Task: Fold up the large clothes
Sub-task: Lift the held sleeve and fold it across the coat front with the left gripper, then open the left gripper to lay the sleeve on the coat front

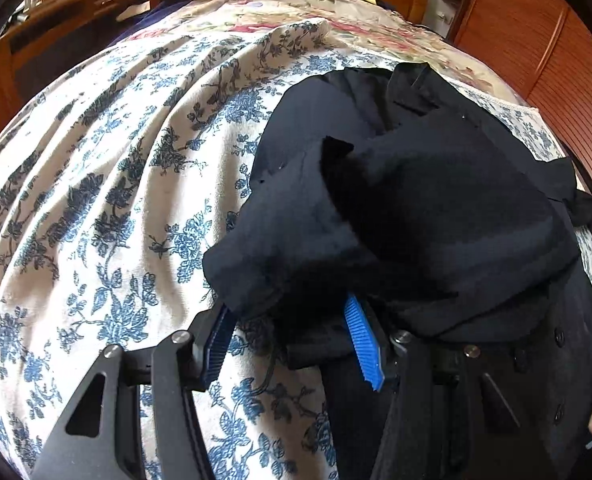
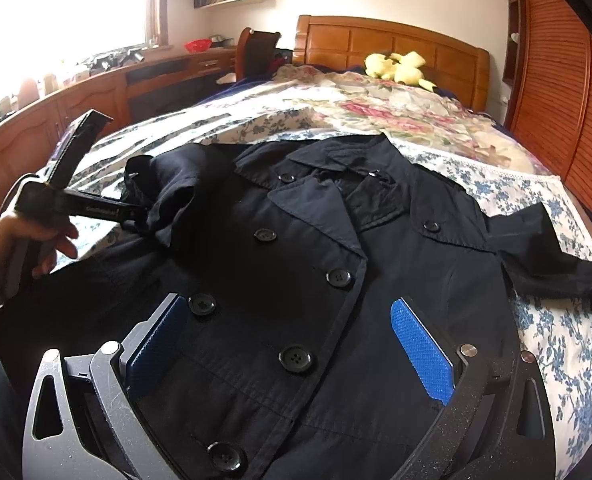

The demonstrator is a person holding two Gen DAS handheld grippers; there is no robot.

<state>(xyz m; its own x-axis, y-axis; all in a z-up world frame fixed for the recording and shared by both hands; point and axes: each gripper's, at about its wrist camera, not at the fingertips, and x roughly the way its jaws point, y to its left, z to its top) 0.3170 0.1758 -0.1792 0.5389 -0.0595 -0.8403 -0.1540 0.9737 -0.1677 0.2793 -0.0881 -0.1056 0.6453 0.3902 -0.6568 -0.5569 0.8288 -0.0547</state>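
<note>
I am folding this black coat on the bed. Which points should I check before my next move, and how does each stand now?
1. Left gripper holds the raised sleeve: cannot tell; cloth sits between its fingers, but they stand apart.
2. Right gripper open above the coat: ok.
3. Coat front faces up, buttons visible: ok.
4. Other sleeve folded in: not ok; it lies spread out on the bedspread.
5. Bedspread smooth: not ok; long wrinkles run beside the coat.

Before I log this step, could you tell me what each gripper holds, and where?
The left gripper pinches the black coat's sleeve by its bunched cuff end; the right gripper is open, holding nothing.
</note>
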